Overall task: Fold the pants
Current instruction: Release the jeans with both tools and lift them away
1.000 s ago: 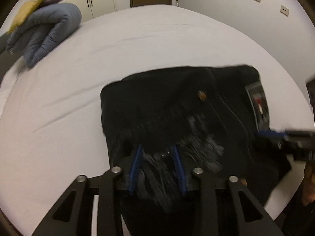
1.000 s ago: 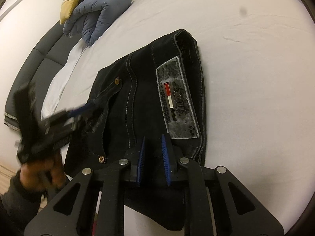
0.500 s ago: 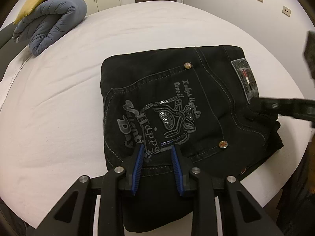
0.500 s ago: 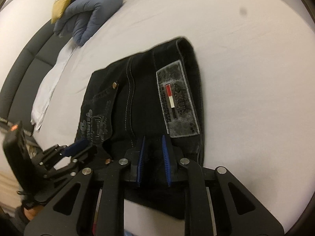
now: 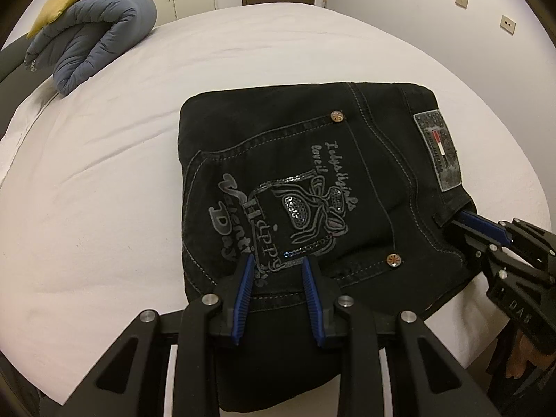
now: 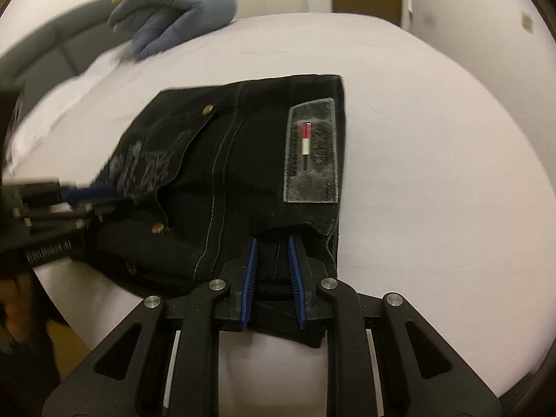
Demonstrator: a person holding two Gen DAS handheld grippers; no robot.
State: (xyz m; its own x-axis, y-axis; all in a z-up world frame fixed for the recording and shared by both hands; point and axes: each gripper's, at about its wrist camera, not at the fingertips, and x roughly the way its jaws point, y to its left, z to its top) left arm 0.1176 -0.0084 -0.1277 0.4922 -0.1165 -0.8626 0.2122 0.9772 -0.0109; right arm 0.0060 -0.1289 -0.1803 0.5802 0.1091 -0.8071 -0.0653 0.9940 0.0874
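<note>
The black pants (image 5: 312,180) lie folded into a compact, nearly square packet on the white bed (image 5: 104,208), close to the near edge of the mattress, with one corner of the packet overhanging that edge. This looks like the last stage of folding: both claws sit at the near side of the packet, the side nearest the person, probably because the final fold has just been laid over and they are steadying or letting go of that edge.

The left claw (image 5: 276,290) stands at the near edge of the pants, below the printed back pocket (image 5: 278,215). Its blue pads are narrowly apart with the dark cloth bulging up between them, so it appears to grip a bunch of fabric there. The right claw (image 6: 272,271) is at the near corner of the pants below the grey waistband patch (image 6: 311,153). Its jaws are opening, with a layered edge of denim between the pads; whether the pads press on it now I cannot tell for sure, and I judge the hold to be loosening.

The pants show their back face upward: pale stitching, two copper rivets, a silver sequinned bow design with lettering on the pocket, and the patch with a small red and white stripe. The edges away from the claws look straight and flat. A rolled blue duvet (image 5: 93,38) rests well beyond the pants, at the far side of the bed.
</note>
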